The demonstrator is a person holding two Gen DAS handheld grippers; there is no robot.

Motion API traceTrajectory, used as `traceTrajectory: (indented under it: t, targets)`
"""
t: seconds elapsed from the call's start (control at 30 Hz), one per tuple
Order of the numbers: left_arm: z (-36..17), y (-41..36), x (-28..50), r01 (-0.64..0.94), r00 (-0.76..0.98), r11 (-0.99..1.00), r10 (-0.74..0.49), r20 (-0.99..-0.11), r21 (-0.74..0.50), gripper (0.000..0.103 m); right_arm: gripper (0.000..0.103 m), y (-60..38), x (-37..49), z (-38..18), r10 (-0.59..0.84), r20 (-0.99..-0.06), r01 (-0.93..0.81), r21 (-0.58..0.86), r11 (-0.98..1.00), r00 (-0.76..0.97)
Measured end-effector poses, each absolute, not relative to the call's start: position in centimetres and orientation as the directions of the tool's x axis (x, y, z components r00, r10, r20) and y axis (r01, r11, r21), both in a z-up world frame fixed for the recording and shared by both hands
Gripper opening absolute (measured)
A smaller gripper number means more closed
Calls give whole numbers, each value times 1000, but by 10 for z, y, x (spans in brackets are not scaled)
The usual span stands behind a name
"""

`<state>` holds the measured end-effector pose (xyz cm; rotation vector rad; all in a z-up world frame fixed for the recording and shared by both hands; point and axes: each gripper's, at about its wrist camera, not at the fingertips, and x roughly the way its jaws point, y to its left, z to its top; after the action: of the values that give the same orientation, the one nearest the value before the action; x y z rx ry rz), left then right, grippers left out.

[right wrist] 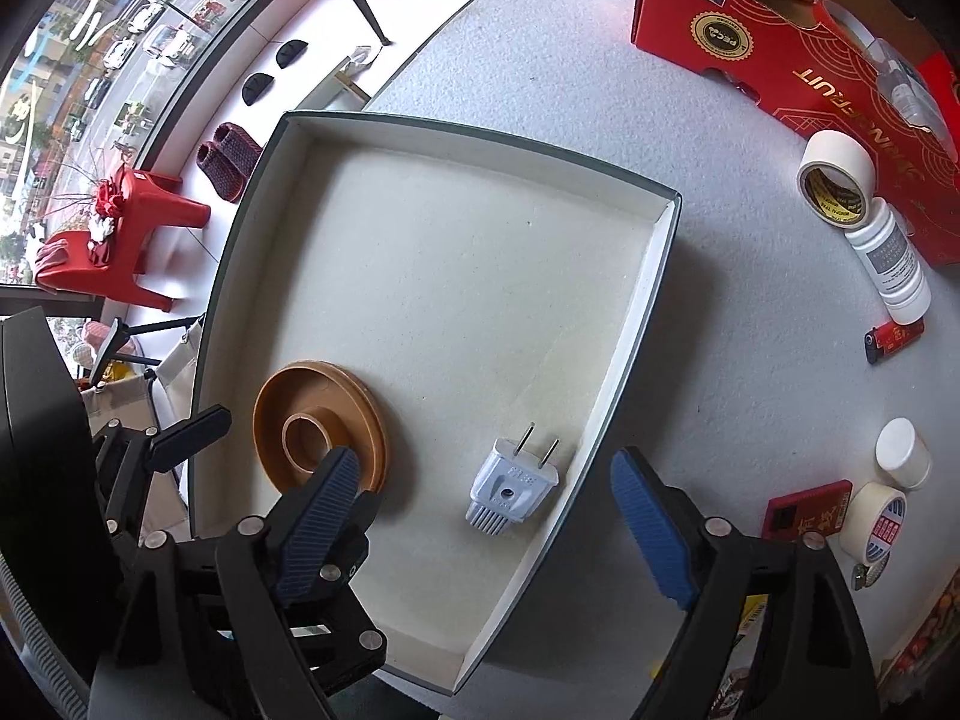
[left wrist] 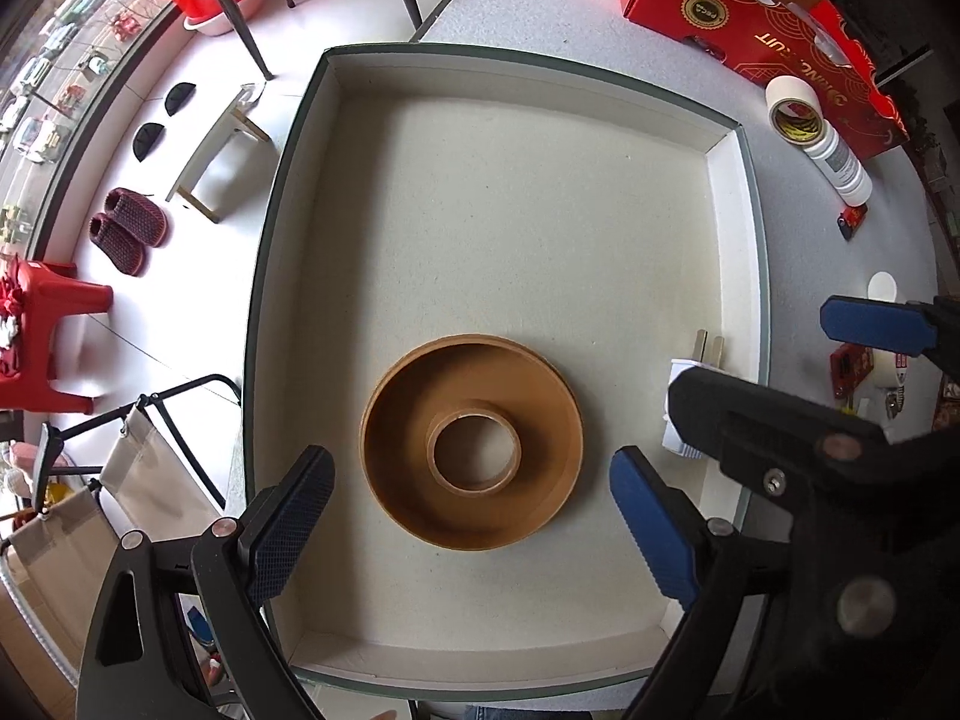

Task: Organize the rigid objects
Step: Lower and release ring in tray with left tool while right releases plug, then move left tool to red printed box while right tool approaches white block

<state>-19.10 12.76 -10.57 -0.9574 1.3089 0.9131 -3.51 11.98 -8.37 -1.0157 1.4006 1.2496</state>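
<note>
Left wrist view: left tool [left wrist: 471, 525] wide open over brown spool [left wrist: 472, 449] in tray [left wrist: 510, 69]. Right tool [right wrist: 489, 531] spread wide, empty, above white plug [right wrist: 511, 487], apparently lying flat near tray's right wall.

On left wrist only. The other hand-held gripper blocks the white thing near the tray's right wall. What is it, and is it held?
Observer: A white two-prong plug, lying flat on the floor of the tray. Not held: the right hand-held gripper stands open over it, pads clear on both sides.
Operator: Anything else in the tray that I'm missing?
Observer: No. The right wrist view shows only the plug and your brown ring in it.
Operator: What's the clutter off the tray, behind that gripper?
Observer: A tape roll beside a small red box, and a white round container just beyond them.
</note>
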Motion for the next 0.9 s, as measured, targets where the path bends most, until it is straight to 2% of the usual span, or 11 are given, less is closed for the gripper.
traceTrajectory:
  t: [0.23, 0.4, 0.63, 0.9]
  targets:
    - [-101, 127, -192, -939, 110, 329, 6, -994, -102, 96, 103, 106, -16, -66, 100, -970, -956, 236, 175, -221]
    - [-102, 122, -197, -943, 190, 264, -80, -979, -204, 96, 103, 83, -1, -51, 126, -966, -946, 247, 210, -224]
    - [-100, 109, -207, -949, 151, 262, -114, -982, -177, 96, 103, 19, 36, -62, 81, -969, -892, 246, 379, -233]
    - [-92, 82, -160, -889, 106, 432, -134, -985, -154, 96, 103, -68, 71, -90, -8, -968, -805, 205, 557, -252]
